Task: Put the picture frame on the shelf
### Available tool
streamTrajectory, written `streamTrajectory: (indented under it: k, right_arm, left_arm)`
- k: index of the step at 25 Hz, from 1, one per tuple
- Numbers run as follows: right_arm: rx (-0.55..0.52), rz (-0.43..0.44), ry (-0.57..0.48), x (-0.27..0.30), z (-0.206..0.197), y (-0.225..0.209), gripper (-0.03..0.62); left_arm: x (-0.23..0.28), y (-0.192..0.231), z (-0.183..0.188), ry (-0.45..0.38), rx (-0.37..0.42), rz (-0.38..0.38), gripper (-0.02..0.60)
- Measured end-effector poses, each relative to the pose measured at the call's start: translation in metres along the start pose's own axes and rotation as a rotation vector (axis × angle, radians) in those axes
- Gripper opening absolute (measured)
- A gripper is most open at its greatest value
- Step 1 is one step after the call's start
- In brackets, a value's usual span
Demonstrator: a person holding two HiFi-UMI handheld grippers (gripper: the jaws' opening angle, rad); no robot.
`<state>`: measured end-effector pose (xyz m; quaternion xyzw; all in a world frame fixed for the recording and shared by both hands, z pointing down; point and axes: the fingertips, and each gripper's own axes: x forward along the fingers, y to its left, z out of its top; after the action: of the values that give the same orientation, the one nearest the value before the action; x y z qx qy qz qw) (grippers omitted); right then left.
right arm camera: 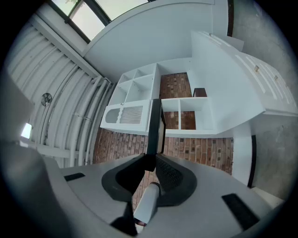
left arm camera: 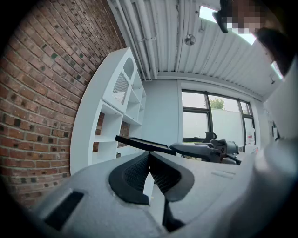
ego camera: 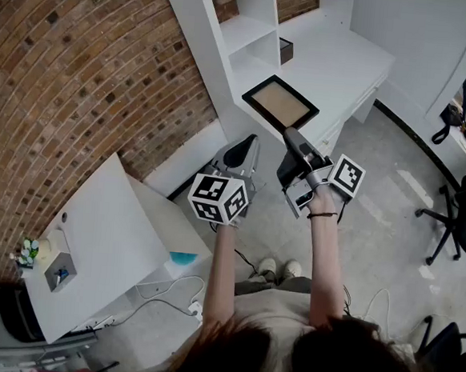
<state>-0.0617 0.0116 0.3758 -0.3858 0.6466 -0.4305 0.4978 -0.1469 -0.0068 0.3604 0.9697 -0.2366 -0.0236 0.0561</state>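
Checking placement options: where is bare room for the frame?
The shelf compartments seen from the head view look bare; the white desk top right of the small dark box is open. Only the corner by that box, against the shelf, is taken.

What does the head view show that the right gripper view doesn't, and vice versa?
Only the head view: the person's arms, the left gripper, the floor and the tan face of the picture frame. Only the right gripper view: the ribbed ceiling, and the frame seen edge-on between closed jaws. Both: the right gripper holding the frame, the white shelf and the brick wall.
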Motion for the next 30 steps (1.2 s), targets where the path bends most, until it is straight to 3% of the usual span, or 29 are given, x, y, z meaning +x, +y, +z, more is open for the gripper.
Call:
streamTrajectory:
  k: [15,30]
  right_arm:
    - [-0.010,-0.025,0.033,-0.005,0.021,-0.005,0.067]
    - [0.021,-0.025,0.083,-0.018,0.043,-0.011,0.067]
  left_arm:
    - [0.020,-0.013,-0.004,0.010,0.007,0.017,0.011]
    - [0.031,-0.031,-0.010,-0.008,0.003,0.107,0.011]
